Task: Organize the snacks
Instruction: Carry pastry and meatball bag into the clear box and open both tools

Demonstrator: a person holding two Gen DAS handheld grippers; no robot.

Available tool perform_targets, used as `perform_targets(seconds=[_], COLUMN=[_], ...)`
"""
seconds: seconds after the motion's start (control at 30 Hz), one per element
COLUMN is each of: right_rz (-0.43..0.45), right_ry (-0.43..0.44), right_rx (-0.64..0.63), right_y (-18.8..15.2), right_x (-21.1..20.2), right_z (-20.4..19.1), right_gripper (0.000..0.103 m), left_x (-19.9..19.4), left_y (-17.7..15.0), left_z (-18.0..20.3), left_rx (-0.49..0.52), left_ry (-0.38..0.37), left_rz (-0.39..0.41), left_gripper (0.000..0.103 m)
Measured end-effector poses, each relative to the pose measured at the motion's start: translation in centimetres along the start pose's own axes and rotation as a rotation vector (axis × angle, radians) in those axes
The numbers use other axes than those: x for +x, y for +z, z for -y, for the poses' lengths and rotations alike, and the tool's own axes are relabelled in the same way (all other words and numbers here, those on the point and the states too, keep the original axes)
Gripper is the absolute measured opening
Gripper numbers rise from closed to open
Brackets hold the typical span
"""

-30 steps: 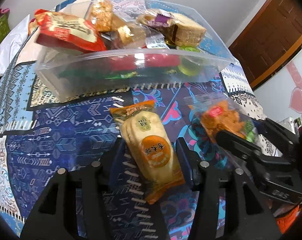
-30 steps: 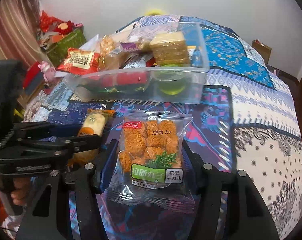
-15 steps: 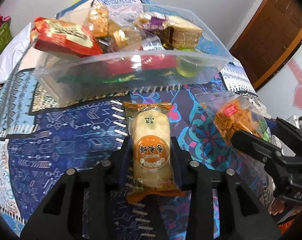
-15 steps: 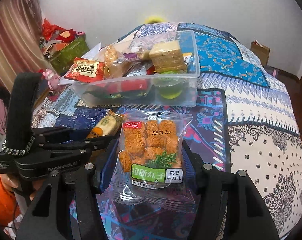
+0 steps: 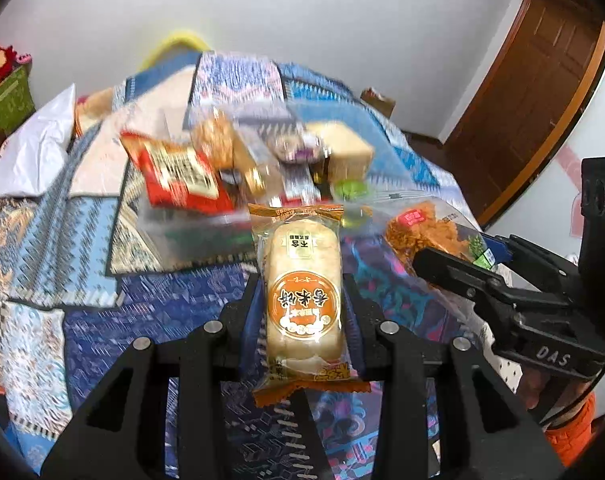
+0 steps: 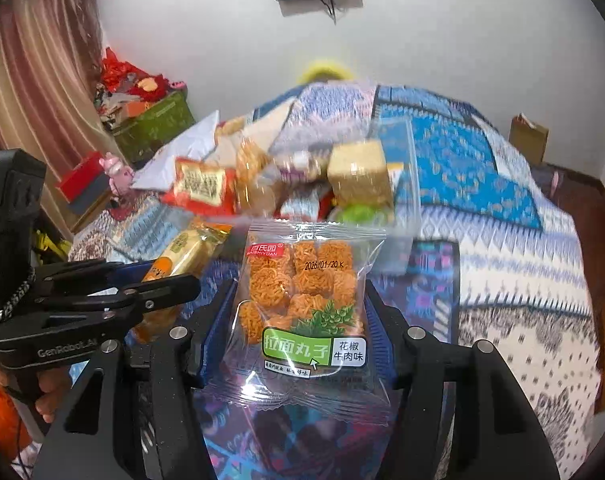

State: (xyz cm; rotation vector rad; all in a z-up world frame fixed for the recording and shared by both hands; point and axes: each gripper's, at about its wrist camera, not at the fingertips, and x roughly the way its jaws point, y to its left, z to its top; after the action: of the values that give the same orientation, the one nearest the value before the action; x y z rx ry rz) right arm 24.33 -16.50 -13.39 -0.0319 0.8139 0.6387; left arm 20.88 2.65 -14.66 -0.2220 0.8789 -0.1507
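Here, the left gripper (image 5: 302, 300) is clenching an orange-wrapped pale rice cracker pack (image 5: 302, 300) just in front of the clear plastic snack-filled tub (image 6: 406, 216), while the right gripper (image 6: 302, 320) is grasping a transparent bag of orange noodle balls (image 6: 306, 300) before that same tub, above the blue patterned quilt (image 6: 482, 208).

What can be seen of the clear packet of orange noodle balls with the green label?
The clear plastic packet of orange noodle balls has a red brand tag, a printed date and a green-and-white label. Sealed, with crimped ends, it faces the right wrist camera, label end nearest. The right gripper is shut on its sides, holding it off the patterned quilt. In the left wrist view it appears edge-on.
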Motion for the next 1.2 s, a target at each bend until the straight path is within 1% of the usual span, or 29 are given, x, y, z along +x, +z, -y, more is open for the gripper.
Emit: perform_targets(seconds=[0.07,0.23,0.37,0.53,0.73,0.87,1.0,1.07,1.2], right_rz=[0.025,0.064,0.077,0.075,0.051,0.022,-0.006,-0.018,-0.038], right_ry=[-0.003,0.005,0.009,0.006,0.000,-0.002,-0.014,-0.022,-0.015], right_rx=[0.002,0.006,-0.003,-0.024,-0.021,-0.008,-0.015,-0.019,-0.012], right_y=[1.2,4.0,5.8,7.9,9.4,10.0,10.1,10.1,9.9], right_x=[0.0,0.8,1.9,4.3,7.2,9.2,10.6,11.1,11.6], right_z=[-0.1,-0.1,-0.7,-1.6,-1.8,-1.6,-1.6,-1.6,-1.3], right_gripper=[0.056,0.056,0.056,0.056,0.056,0.056,0.056,0.057,0.059], left_x=[-0.7,-1.4,-1.4,-0.8,1.1,2.8,4.5,5.4,6.8], left_y=[0.6,3.4,5.3,7.3,9.3,10.3,10.9,11.2,11.5], left_z=[-0.1,-1.1,-2.3,-4.0,-6.3,-7.9,-8.2,-8.4,-8.9], left_rx=[-0.002,-0.004,-0.020,-0.056,-0.086,-0.141,-0.140,-0.151,-0.181], left_ry=[0.007,0.030,0.050,0.061,0.105,0.098,0.116,0.136,0.114], left_rz=[0.021,0.067,0.095,0.100,0.080,0.045,0.017,0.005,-0.032], left_gripper=[0.037,0.037,0.037,0.037,0.037,0.037,0.037,0.037,0.037])
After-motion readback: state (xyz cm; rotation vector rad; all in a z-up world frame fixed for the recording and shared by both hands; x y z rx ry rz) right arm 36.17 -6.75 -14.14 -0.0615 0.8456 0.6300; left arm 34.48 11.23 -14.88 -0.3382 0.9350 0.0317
